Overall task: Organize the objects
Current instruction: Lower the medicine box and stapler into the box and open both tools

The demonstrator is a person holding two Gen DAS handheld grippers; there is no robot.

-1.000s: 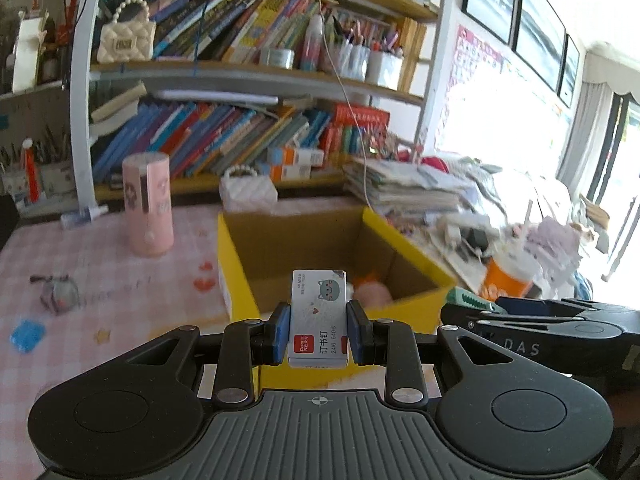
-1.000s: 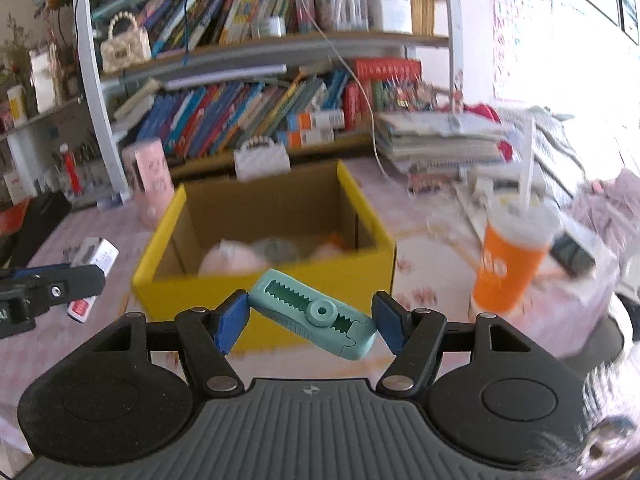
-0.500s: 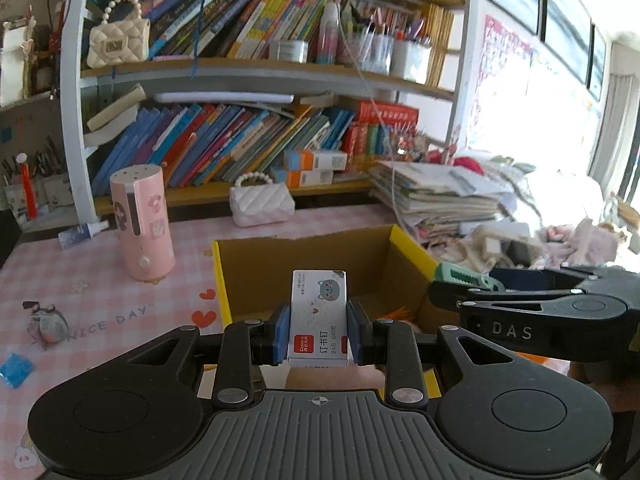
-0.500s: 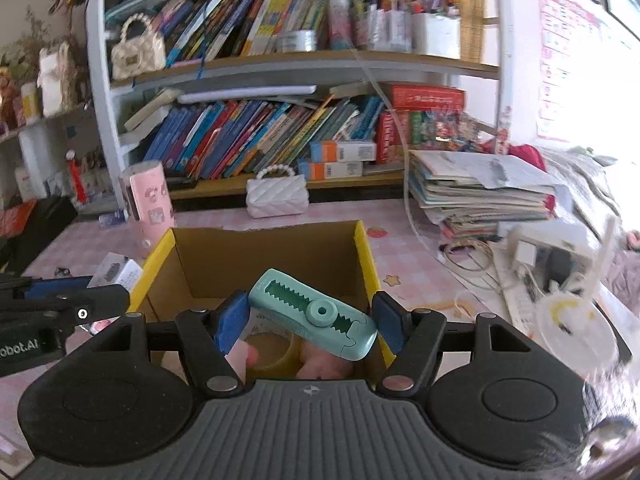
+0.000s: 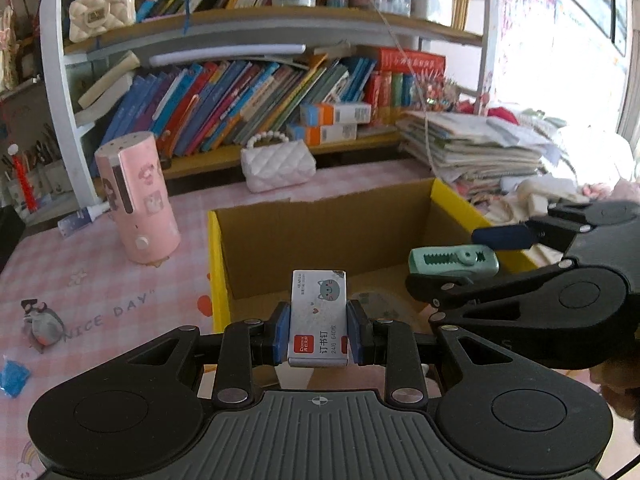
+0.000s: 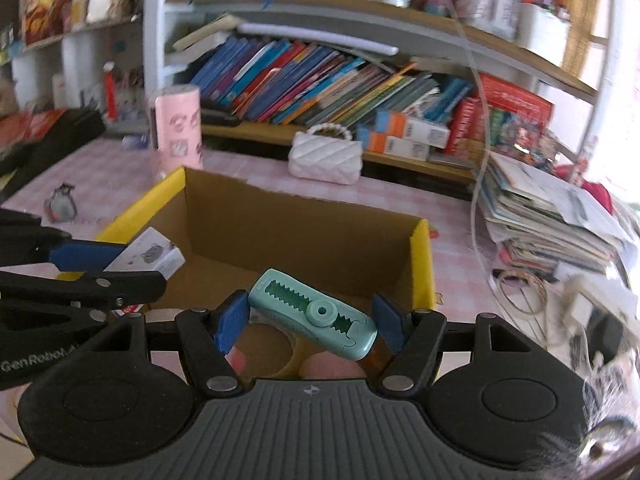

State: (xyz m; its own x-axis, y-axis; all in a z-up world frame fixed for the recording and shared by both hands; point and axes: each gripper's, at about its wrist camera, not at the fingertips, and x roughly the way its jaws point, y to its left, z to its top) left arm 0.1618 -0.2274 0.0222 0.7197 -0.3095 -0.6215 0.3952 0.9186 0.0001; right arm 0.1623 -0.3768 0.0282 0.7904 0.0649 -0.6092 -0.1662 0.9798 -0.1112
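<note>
Left gripper (image 5: 319,330) is clamped on a staple box (image 5: 319,312) at lower centre, while a teal correction tape (image 6: 313,314) is held crosswise by the right gripper (image 6: 310,322) above the yellow carton (image 6: 423,264).

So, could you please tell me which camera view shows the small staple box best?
The left wrist view: the staple box sits centred in the left claw, its printed face turned to the camera, label readable. The right wrist view shows only a corner at the left edge, partly hidden behind that claw's blue pad.
</note>
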